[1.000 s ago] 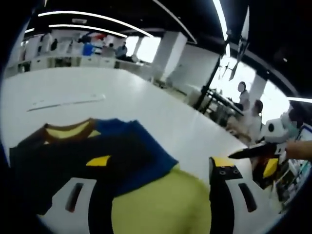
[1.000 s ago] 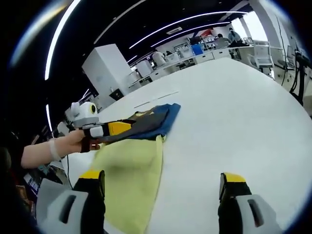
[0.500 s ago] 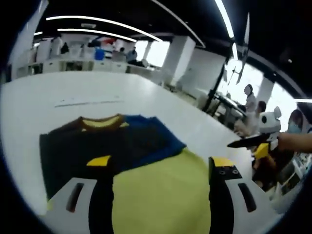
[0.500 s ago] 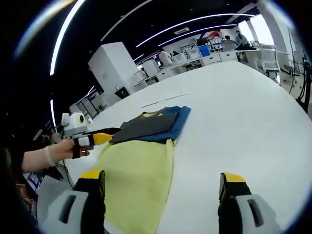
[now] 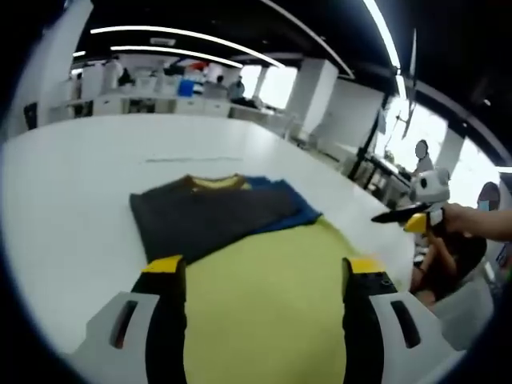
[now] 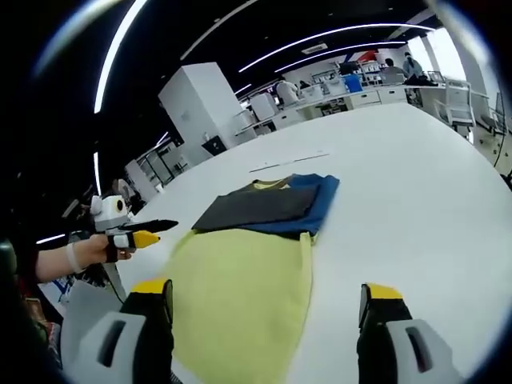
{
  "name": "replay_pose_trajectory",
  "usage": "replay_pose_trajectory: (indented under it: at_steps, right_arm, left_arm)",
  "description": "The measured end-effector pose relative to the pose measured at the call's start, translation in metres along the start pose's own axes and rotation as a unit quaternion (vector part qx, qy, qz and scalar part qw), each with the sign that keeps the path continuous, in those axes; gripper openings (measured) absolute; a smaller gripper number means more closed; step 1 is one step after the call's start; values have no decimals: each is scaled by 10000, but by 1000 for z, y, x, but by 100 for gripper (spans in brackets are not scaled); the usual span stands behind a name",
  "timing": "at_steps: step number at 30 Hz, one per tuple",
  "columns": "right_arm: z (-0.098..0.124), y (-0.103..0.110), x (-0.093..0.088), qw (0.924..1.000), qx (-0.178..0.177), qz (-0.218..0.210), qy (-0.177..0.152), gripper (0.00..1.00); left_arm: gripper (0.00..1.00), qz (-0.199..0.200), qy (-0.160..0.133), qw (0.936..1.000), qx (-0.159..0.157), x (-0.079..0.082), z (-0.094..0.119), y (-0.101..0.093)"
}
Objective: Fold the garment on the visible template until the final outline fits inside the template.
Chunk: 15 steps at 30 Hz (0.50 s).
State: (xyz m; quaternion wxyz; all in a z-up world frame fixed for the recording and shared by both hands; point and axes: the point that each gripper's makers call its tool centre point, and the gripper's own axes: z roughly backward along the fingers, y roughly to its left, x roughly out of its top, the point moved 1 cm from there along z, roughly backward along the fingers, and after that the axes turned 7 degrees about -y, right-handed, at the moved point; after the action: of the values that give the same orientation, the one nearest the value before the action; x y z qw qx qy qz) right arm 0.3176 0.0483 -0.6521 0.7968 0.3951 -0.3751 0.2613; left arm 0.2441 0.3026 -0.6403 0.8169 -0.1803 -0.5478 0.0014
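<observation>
A folded garment [image 5: 218,213], dark grey and blue with a yellow collar, lies on the far end of a yellow-green template sheet [image 5: 276,296] on a white table. In the right gripper view the garment [image 6: 268,207] lies beyond the template [image 6: 240,288]. My left gripper [image 5: 260,272] hangs open over the template's near part, nothing between its fingers. It appears at the left of the right gripper view [image 6: 144,230], held by a hand. My right gripper [image 6: 264,300] is open above the template's right edge, and appears at the right of the left gripper view [image 5: 404,218].
The white table [image 6: 416,200] stretches wide around the template. A thin pale strip [image 5: 192,159] lies on it beyond the garment. Desks, chairs and people stand far behind. A seated person [image 5: 448,256] is at the table's near right edge.
Both views have drawn back from the garment, which now looks smaller and farther. The left gripper has pulled away from the garment toward the template's near end. The garment lies flat and untouched.
</observation>
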Motion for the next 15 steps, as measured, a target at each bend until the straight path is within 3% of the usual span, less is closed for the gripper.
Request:
replay_pose_trajectory:
  at_steps: [7, 15]
  right_arm:
    - [-7, 11, 3, 10000, 84, 42, -6, 97]
    - [-8, 18, 1, 9999, 104, 39, 14, 96]
  left_arm:
    - [75, 101, -33, 9996, 246, -5, 33, 15]
    - [76, 162, 165, 9995, 207, -18, 61, 20]
